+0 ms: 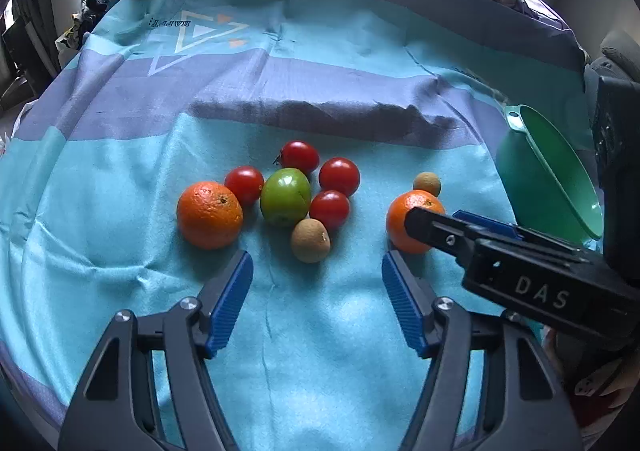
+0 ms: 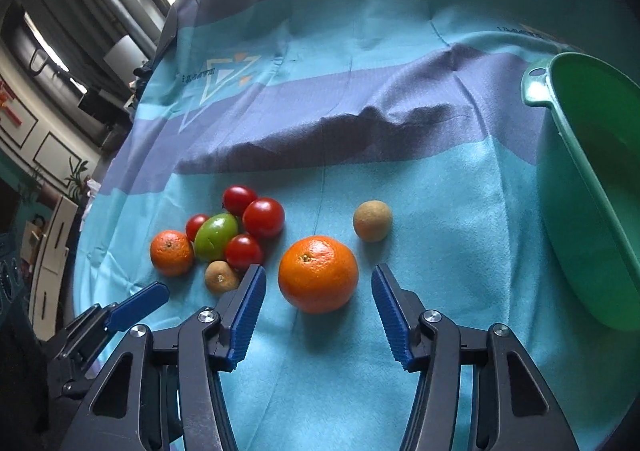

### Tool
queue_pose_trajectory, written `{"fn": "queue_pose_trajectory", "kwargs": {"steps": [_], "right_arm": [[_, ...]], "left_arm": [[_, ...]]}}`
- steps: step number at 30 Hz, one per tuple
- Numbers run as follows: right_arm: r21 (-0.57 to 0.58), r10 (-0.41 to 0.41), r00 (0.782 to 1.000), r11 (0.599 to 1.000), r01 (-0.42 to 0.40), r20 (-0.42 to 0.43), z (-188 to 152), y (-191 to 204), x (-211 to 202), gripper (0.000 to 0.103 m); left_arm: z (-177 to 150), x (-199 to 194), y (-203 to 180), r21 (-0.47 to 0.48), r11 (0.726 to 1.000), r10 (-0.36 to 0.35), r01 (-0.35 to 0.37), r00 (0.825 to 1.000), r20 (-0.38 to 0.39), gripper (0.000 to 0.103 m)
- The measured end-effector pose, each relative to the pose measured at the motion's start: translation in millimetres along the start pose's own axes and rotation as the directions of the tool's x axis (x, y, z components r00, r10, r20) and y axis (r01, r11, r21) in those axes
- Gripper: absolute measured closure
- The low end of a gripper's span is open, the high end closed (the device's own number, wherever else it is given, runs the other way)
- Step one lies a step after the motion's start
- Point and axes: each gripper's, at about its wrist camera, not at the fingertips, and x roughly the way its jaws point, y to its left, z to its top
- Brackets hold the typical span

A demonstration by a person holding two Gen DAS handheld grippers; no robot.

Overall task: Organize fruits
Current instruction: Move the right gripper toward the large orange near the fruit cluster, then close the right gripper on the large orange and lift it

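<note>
Our right gripper (image 2: pixel 318 301) is spread wide, empty, just short of a lone orange (image 2: pixel 318 273) on the blue cloth (image 2: pixel 440 231). Our left gripper (image 1: pixel 317 285) gapes wide before the clustered fruit, near a green apple (image 1: pixel 285 196); the green bowl (image 2: pixel 592 179) sits right.

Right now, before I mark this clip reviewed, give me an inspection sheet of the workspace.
Surface: blue striped cloth, wrinkled.
Job's things: near orange and small brown fruit lie apart from a cluster: second orange, green fruit, four red tomatoes, another brown fruit. Green bowl at right, tilted, looks empty.
Clutter: nothing seen.
Grippers: right gripper open, just short of the near orange; left gripper open, empty.
Cables: nothing seen.
Surroundings: windows, wall frames, plants.
</note>
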Motion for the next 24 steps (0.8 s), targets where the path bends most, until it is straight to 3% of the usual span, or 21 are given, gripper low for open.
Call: {"fn": "queue_pose_trajectory", "kwargs": {"steps": [4,7,13,15,18,21,24], "right_arm": [[-0.011,-0.009,1.000,1.000,0.009,-0.010,-1.3,4.2,9.5,0.046],[-0.007,-0.012,1.000,1.000,0.012,-0.025,-1.5,3.3,12.3,0.054],[0.020,0.048,0.998,0.999,-0.047,-0.036,-3.4,-4.2,3.8,0.059],[0.023,0.083,0.996,0.996,-0.082,-0.034,-2.8,-5.6,-3.1,0.072],[0.009,0.096,0.994,0.995,-0.096,-0.053,-4.8,-5.5,-8.4,0.074],[0.003,0.059,0.998,0.998,-0.059,-0.035,-5.7,-5.9,-10.8,0.074],[0.016,0.098,0.994,0.995,-0.097,-0.050,-2.2,-4.5,-11.4,0.074]], "left_arm": [[0.7,1.8,-5.4,0.013,0.999,0.034,-0.034,0.999,0.014,0.039],[-0.6,3.2,-7.0,0.018,0.999,0.044,-0.044,0.999,0.018,0.040],[-1.5,1.8,-8.1,0.020,0.998,0.060,-0.060,0.998,0.022,0.040],[-2.0,0.9,-8.6,0.034,0.996,0.080,-0.081,0.997,0.022,0.040],[-3.1,1.7,-8.3,0.052,0.991,0.119,-0.120,0.993,0.025,0.040],[-2.3,3.0,-3.9,0.025,0.996,0.089,-0.089,0.996,0.008,0.040],[0.7,0.6,-4.3,-0.009,0.999,0.031,-0.031,0.999,0.006,0.040]]}}
